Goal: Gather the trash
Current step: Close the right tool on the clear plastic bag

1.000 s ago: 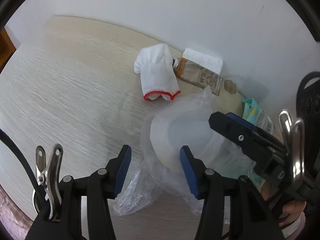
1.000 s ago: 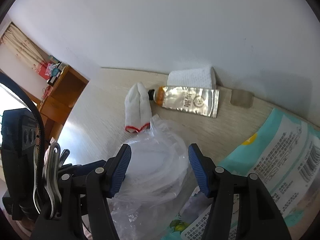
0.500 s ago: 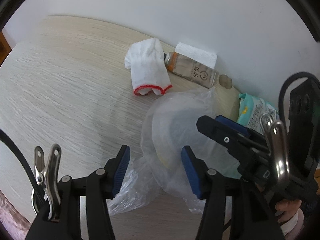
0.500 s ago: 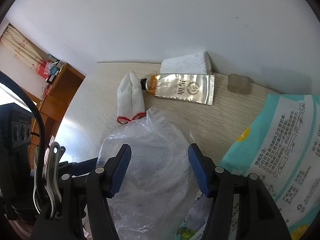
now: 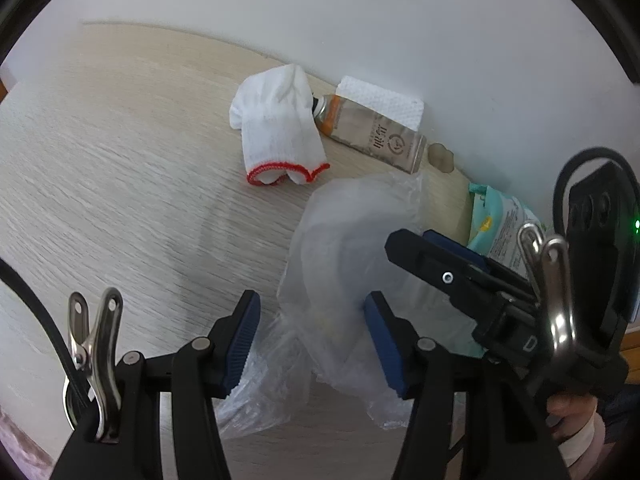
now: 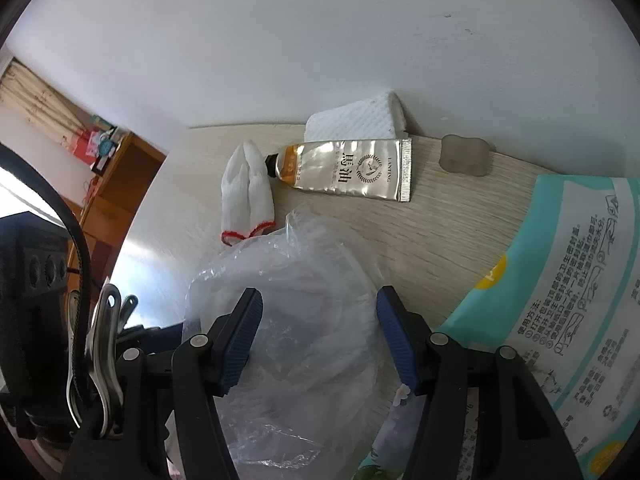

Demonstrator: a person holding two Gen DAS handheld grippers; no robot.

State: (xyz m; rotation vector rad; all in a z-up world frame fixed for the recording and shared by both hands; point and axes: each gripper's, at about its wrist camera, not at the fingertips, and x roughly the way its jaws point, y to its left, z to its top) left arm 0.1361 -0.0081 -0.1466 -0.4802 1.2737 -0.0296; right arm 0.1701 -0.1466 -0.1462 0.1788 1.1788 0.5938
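A crumpled clear plastic bag (image 5: 348,256) lies on the pale wood table (image 5: 100,168); it also shows in the right wrist view (image 6: 296,280). My left gripper (image 5: 310,334) is open, its jaws astride the bag's near edge. My right gripper (image 6: 318,338) is open above the bag; it shows from the side in the left wrist view (image 5: 432,252). Beyond the bag lie a white glove with a red cuff (image 5: 280,128), a gold tube (image 6: 352,170) and a folded white tissue (image 6: 356,120).
A teal wet-wipes pack (image 6: 560,280) lies at the right. A small translucent block (image 6: 464,156) sits against the white wall (image 5: 360,20). A wooden shelf (image 6: 116,176) stands off to the left, past the table's edge.
Both grippers have drawn back and risen a little, so the glove, tube and tissue sit farther off. Both stay open. The bag has shifted slightly.
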